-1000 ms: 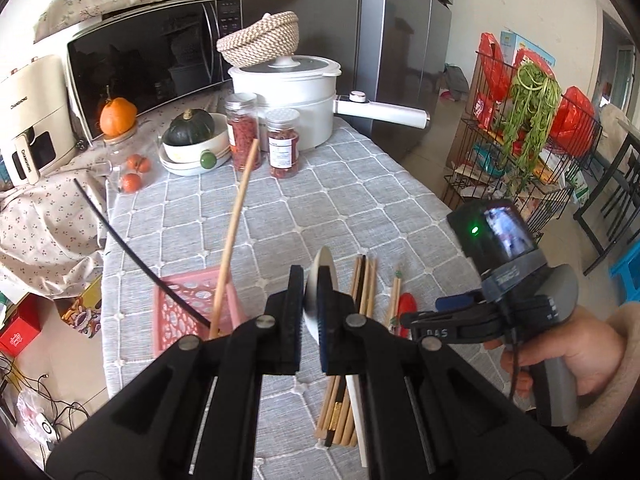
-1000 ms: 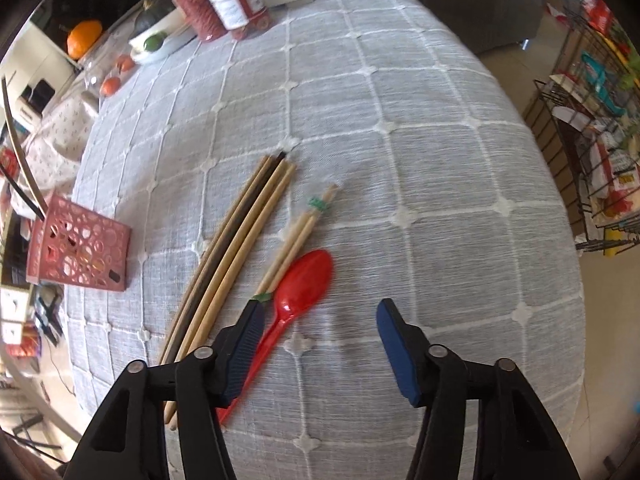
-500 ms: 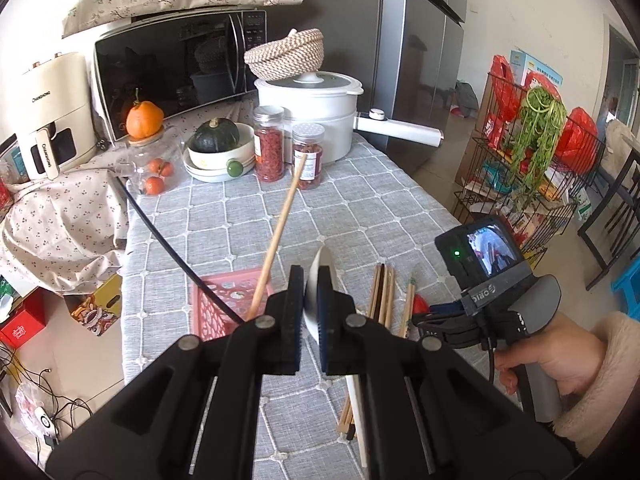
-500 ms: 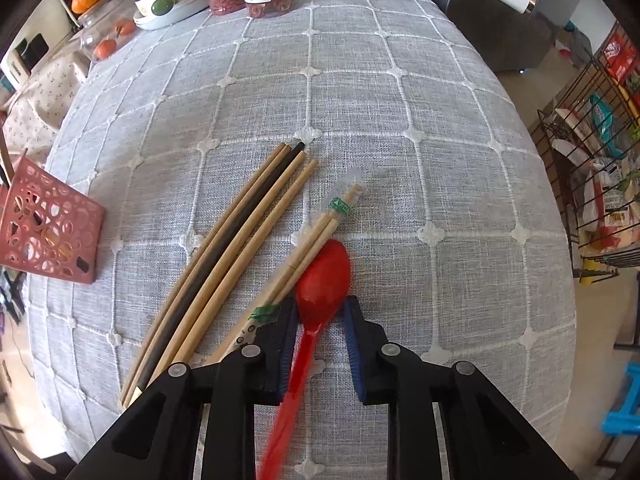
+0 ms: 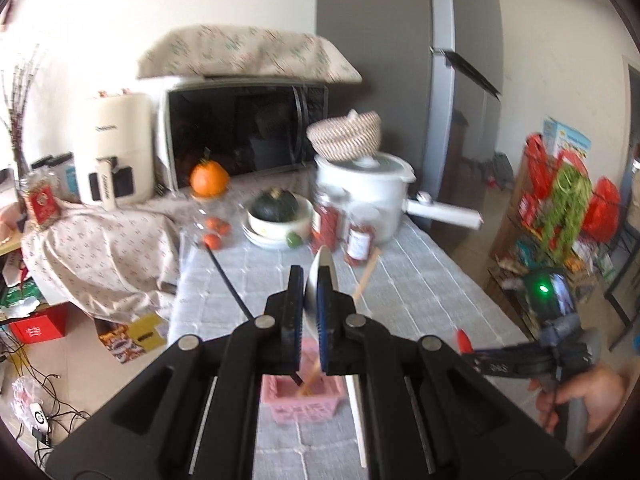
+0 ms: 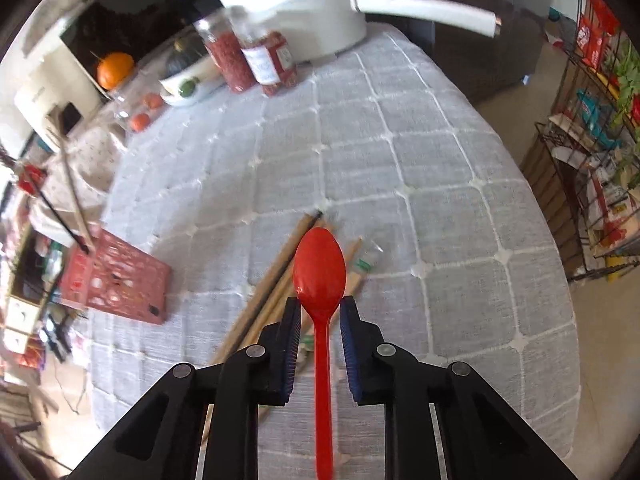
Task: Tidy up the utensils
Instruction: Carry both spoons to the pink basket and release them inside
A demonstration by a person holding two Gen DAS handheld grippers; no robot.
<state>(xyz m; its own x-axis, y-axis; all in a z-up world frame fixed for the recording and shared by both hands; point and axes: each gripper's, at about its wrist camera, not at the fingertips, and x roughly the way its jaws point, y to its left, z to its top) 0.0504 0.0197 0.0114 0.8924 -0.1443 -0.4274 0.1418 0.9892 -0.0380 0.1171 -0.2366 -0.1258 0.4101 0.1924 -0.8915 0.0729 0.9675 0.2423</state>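
While the left gripper is clamped on a white spoon, the right gripper is closing around a red spoon above the table.

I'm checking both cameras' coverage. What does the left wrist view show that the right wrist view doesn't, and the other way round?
Only the left wrist view shows the left gripper shut on a white spoon, the air fryer, and the hand holding the right gripper. Only the right wrist view shows the chopsticks lying on the tablecloth and the right gripper closing on the red spoon. Both show the pink basket, white pot and jars.
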